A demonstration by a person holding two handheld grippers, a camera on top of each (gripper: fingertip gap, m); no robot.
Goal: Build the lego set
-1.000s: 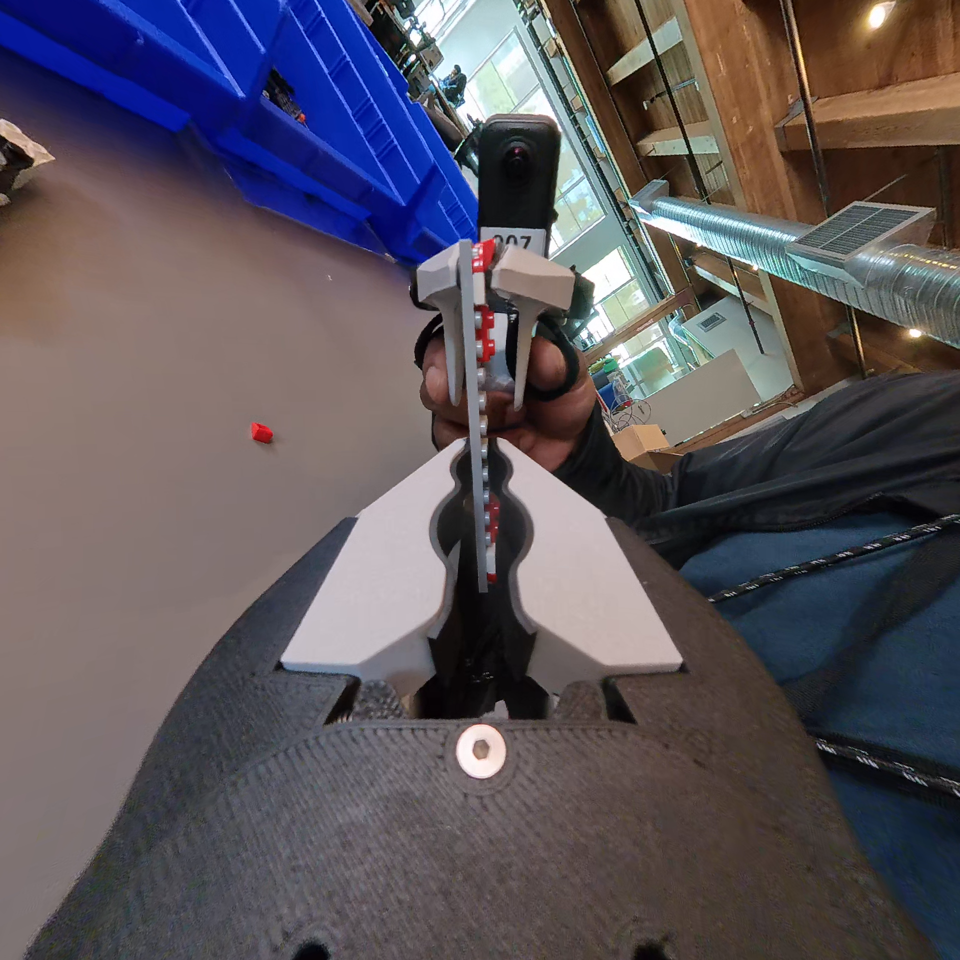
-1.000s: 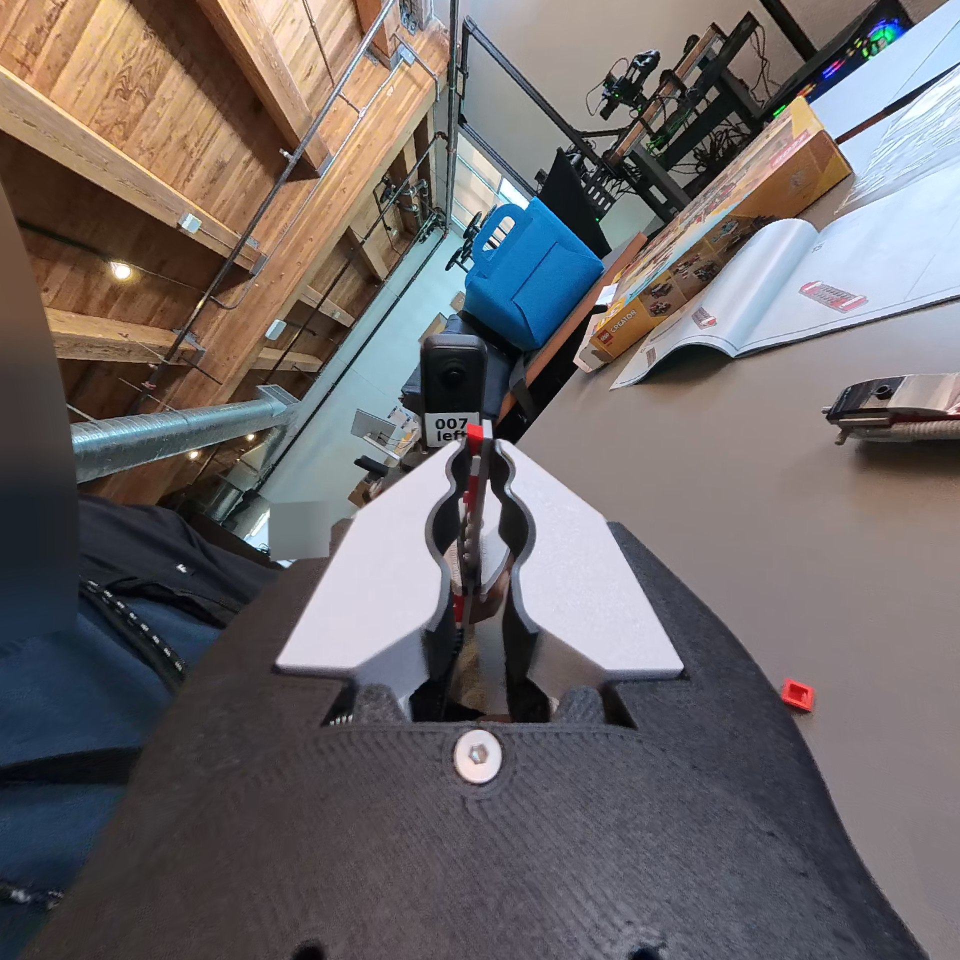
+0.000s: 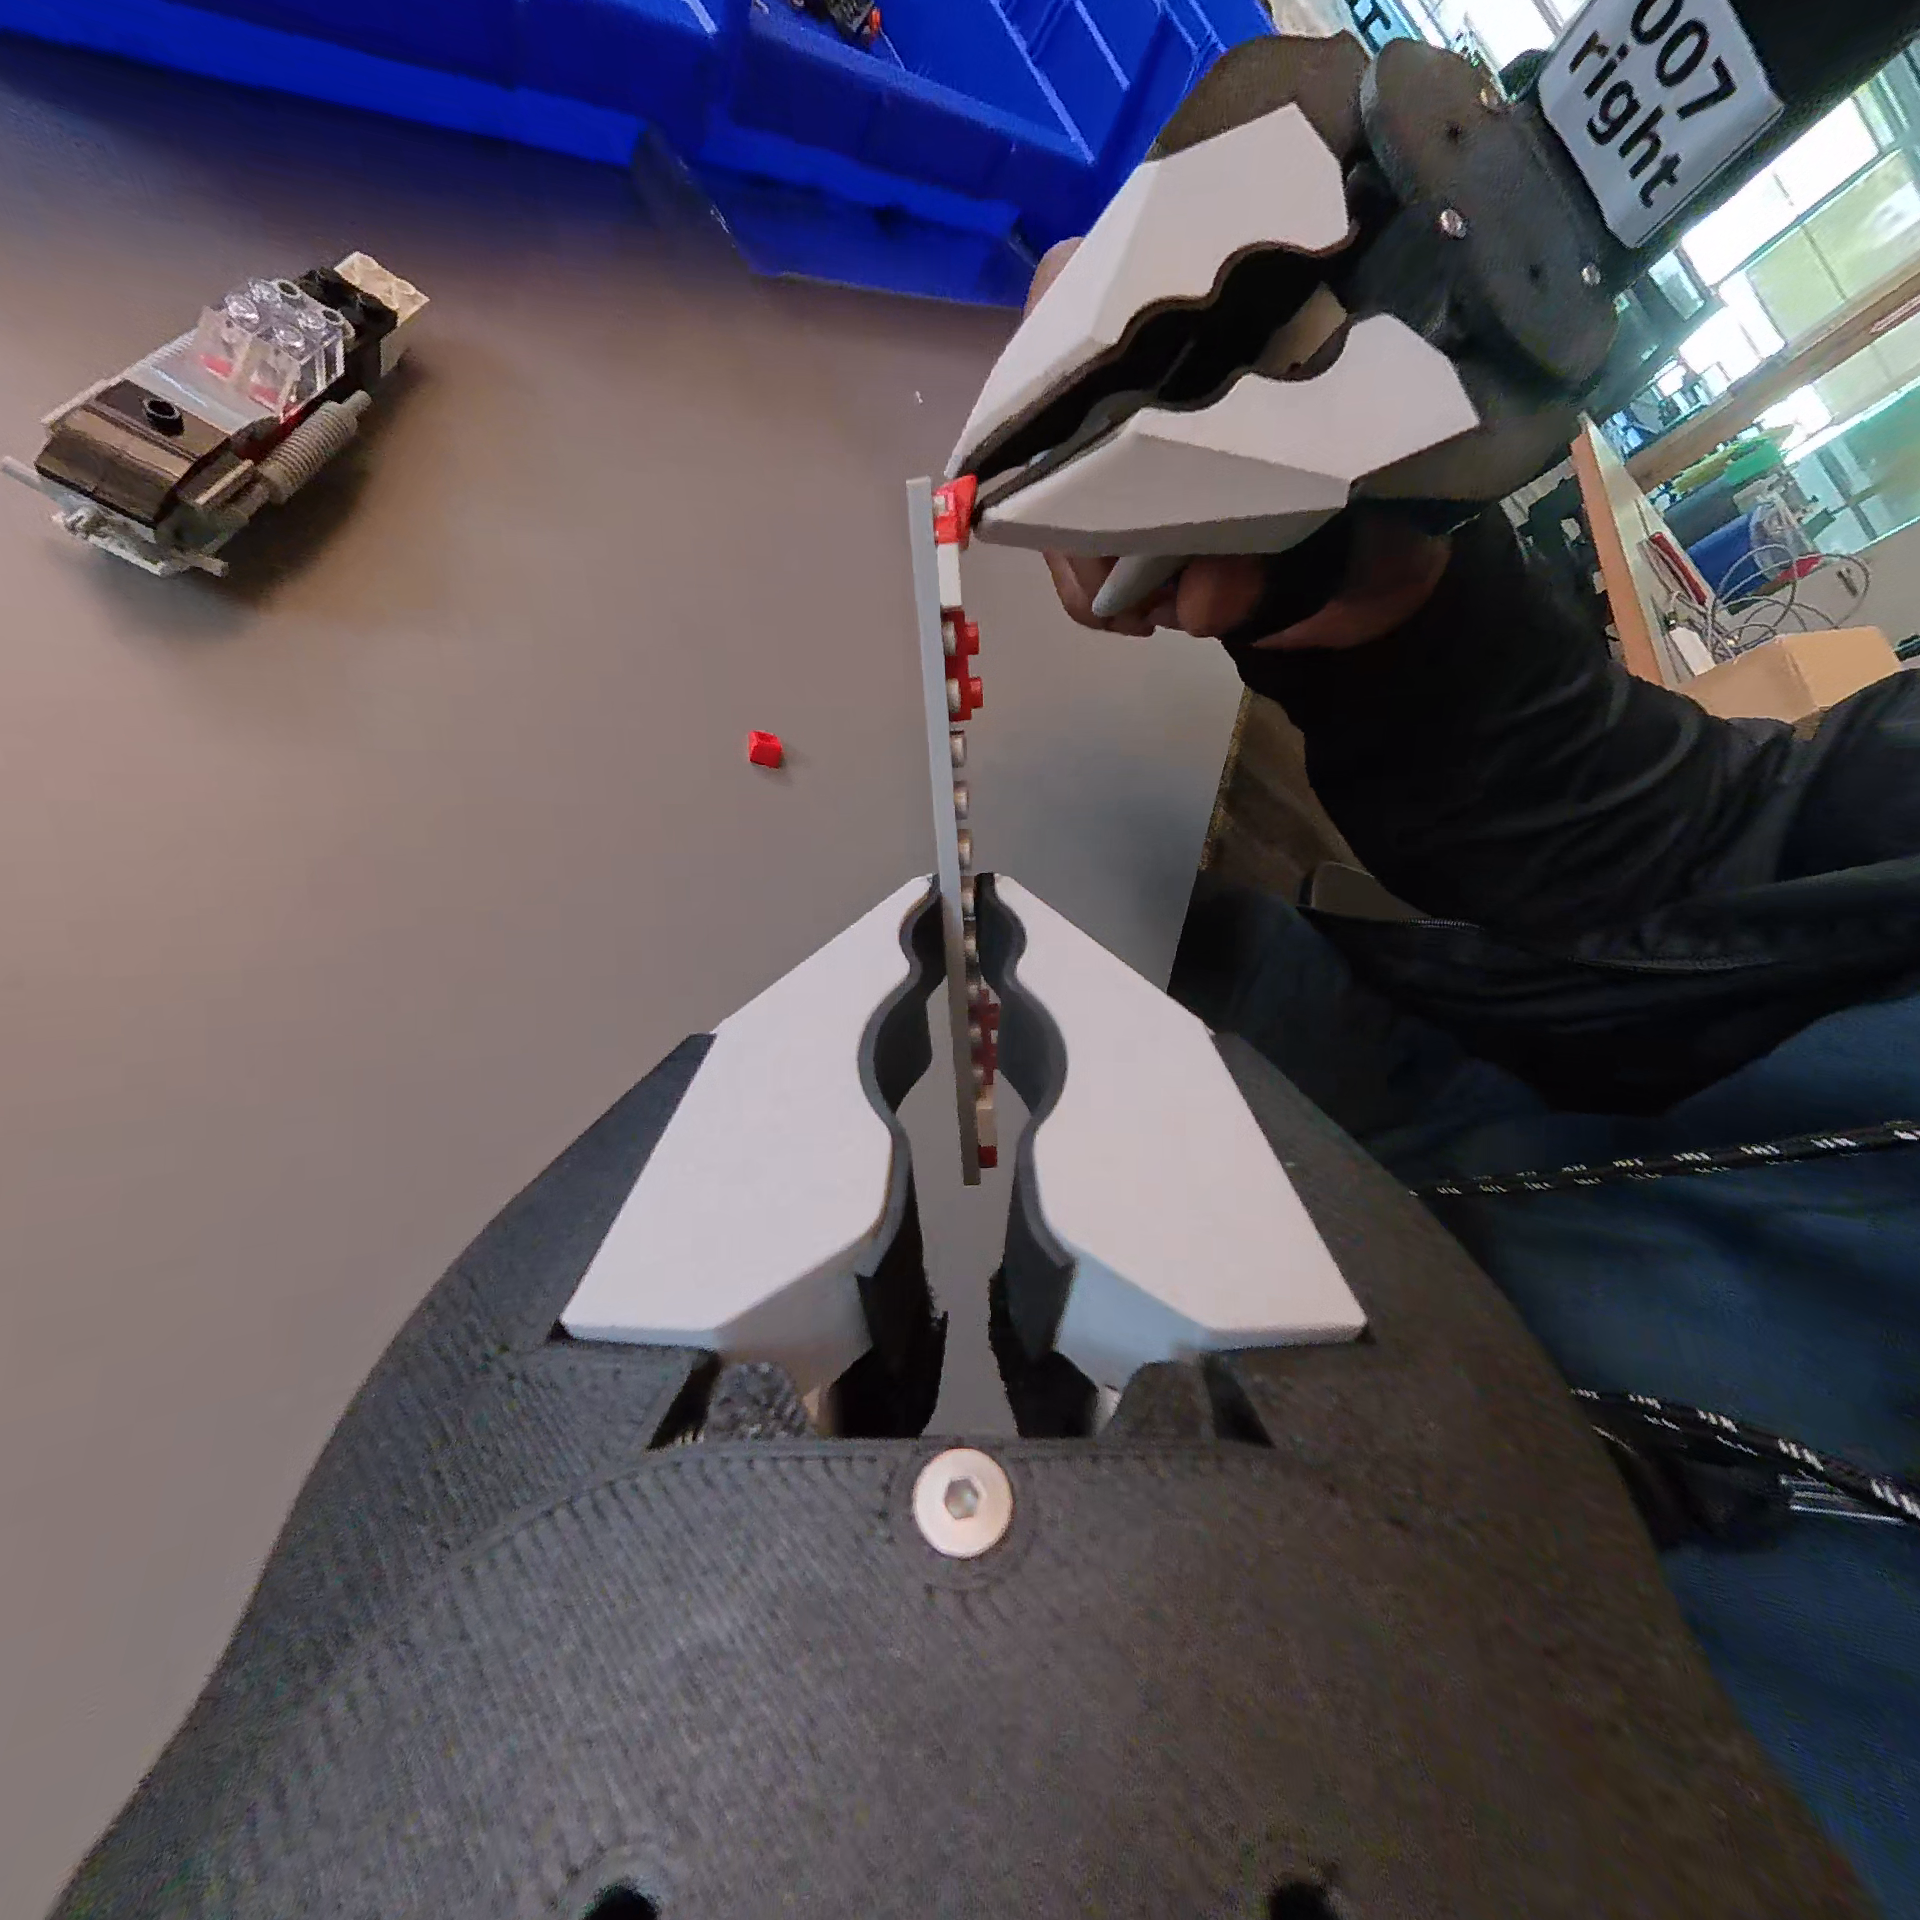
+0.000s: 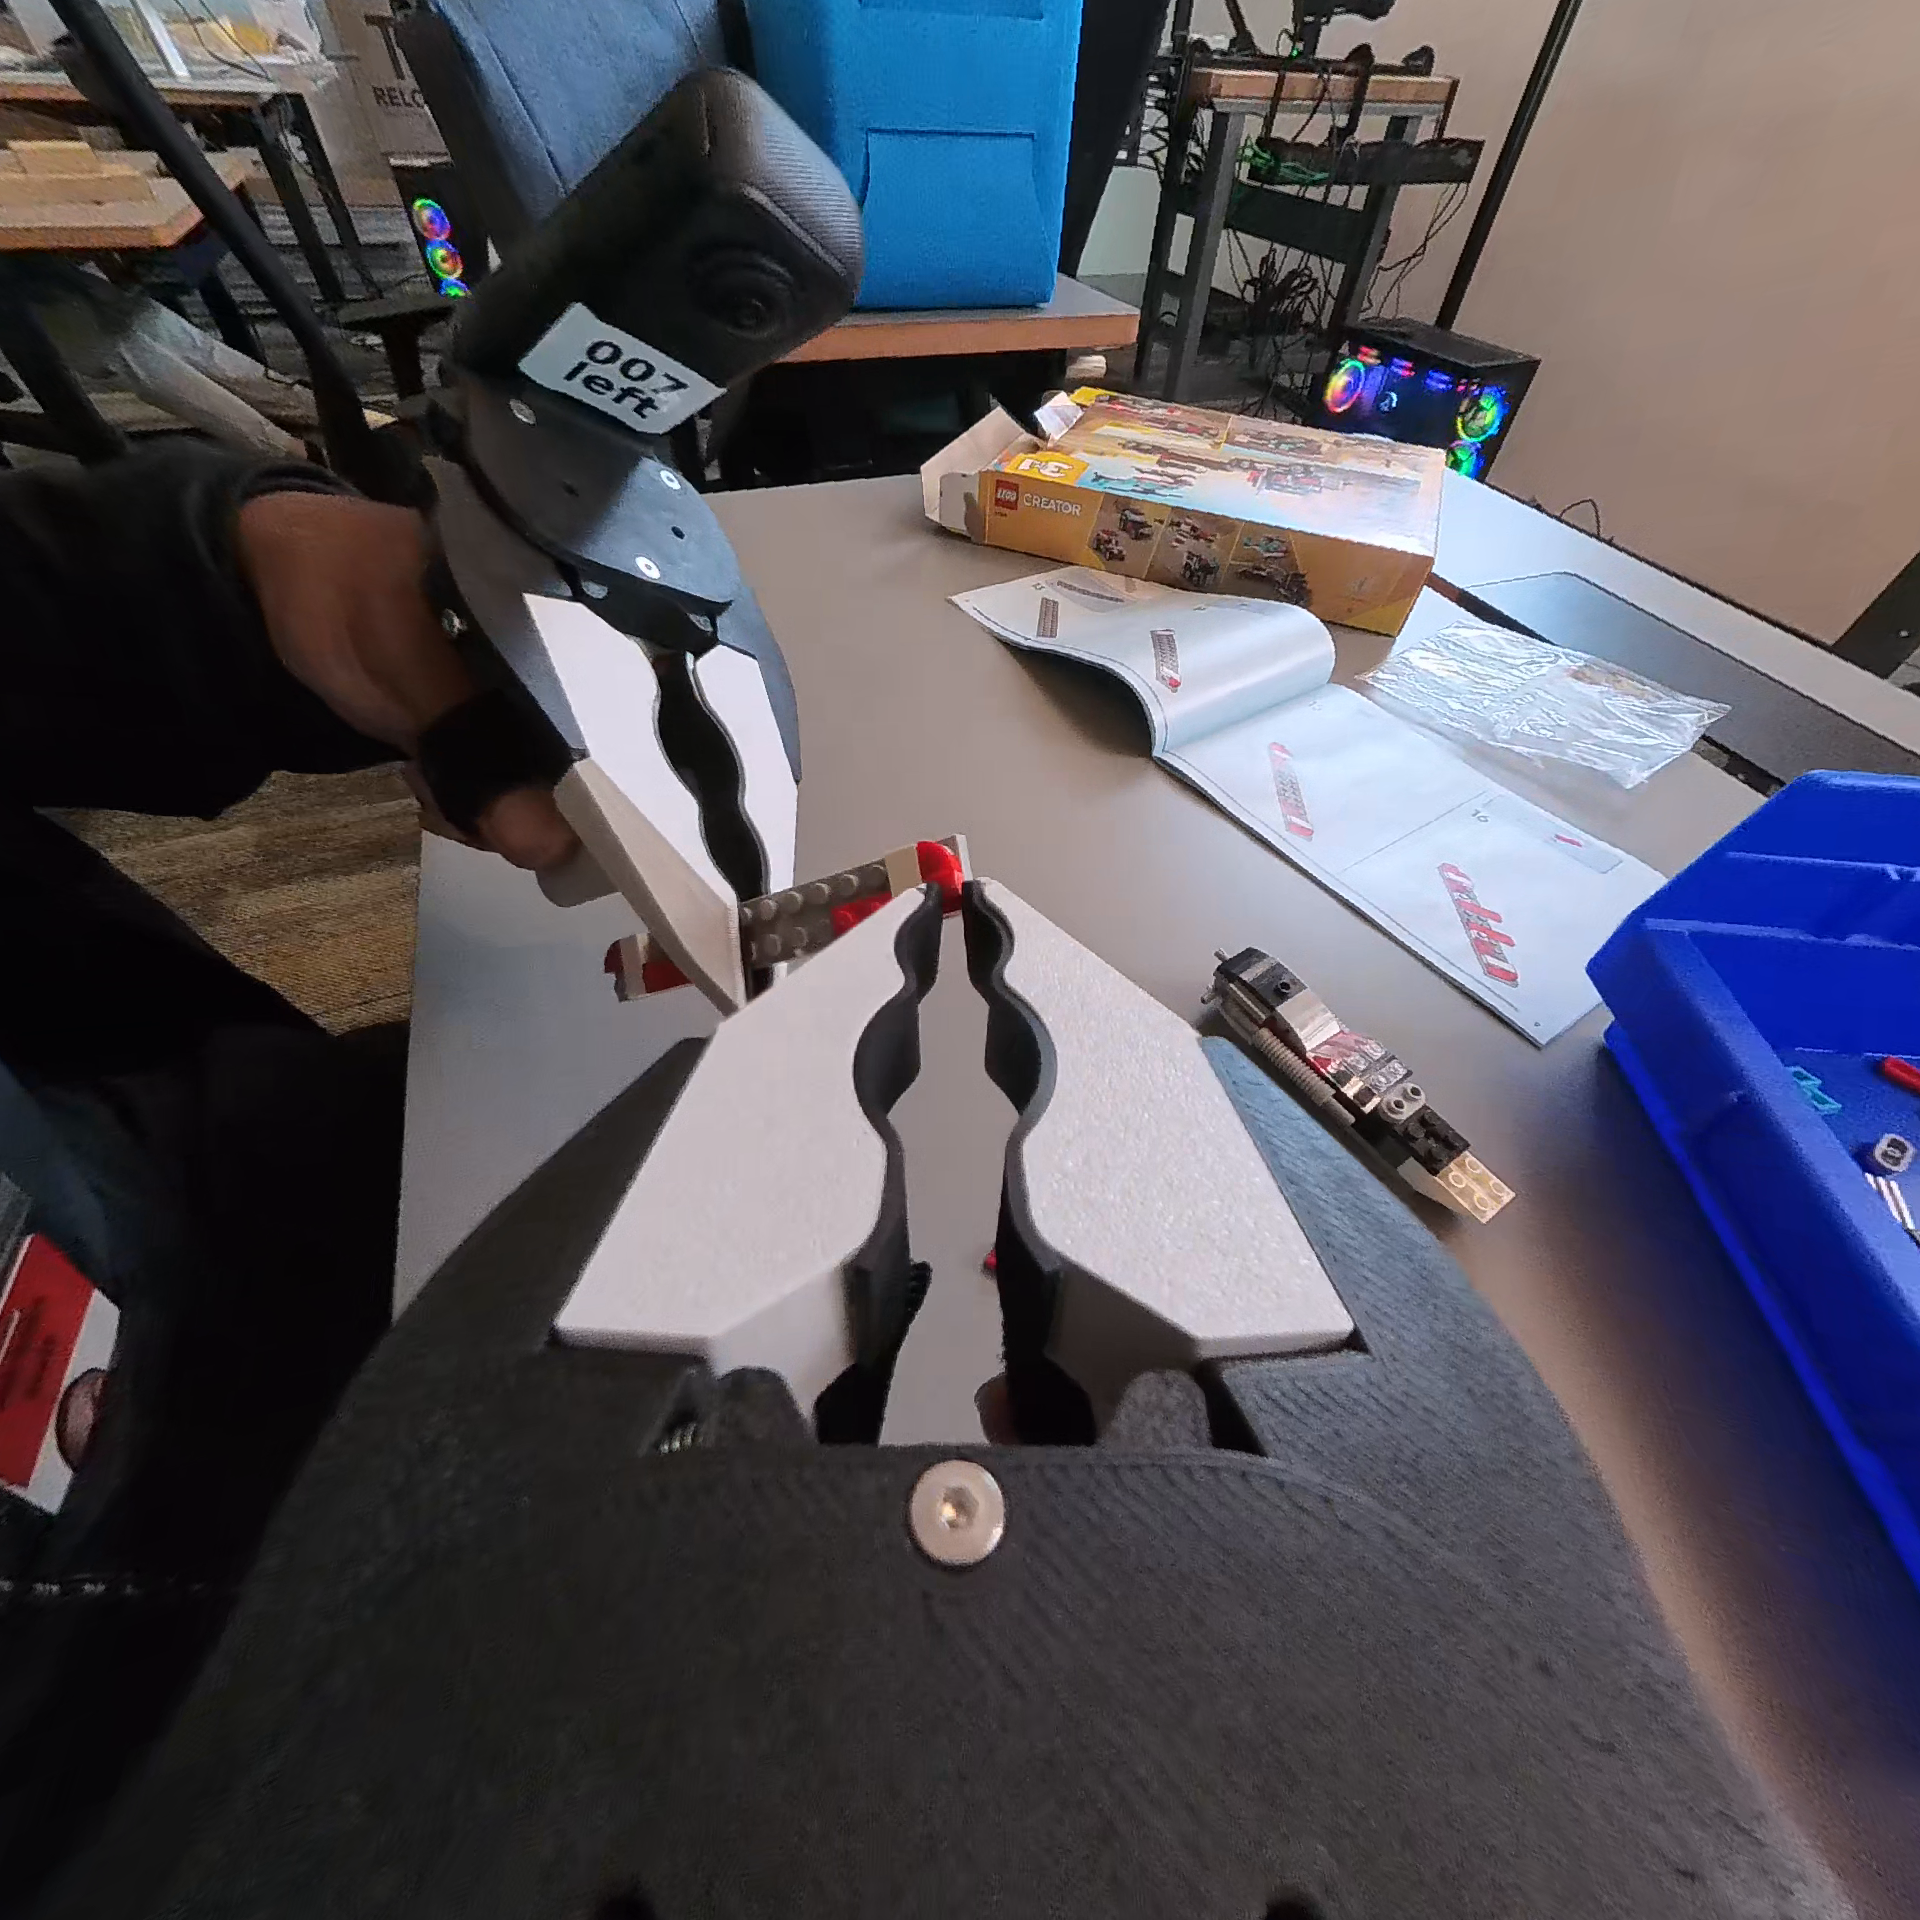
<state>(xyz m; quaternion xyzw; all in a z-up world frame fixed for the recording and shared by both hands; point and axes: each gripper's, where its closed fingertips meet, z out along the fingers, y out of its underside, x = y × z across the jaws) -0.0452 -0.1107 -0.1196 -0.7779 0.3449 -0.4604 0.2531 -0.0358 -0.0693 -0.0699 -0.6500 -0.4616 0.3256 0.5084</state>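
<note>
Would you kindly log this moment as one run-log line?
left gripper: shut on grey plate | right gripper: shut on red piece at plate end | loose red brick: on table

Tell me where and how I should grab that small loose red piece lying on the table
Pinch the loose red piece across its two opposite side walls, coming straight down from above. It lies flat and alone on the bare grey table, so nothing blocks a top approach, and it looks too low for a sideways grip. Both grippers are busy: the left gripper clamps the grey plate, the right gripper pinches its end.
</note>
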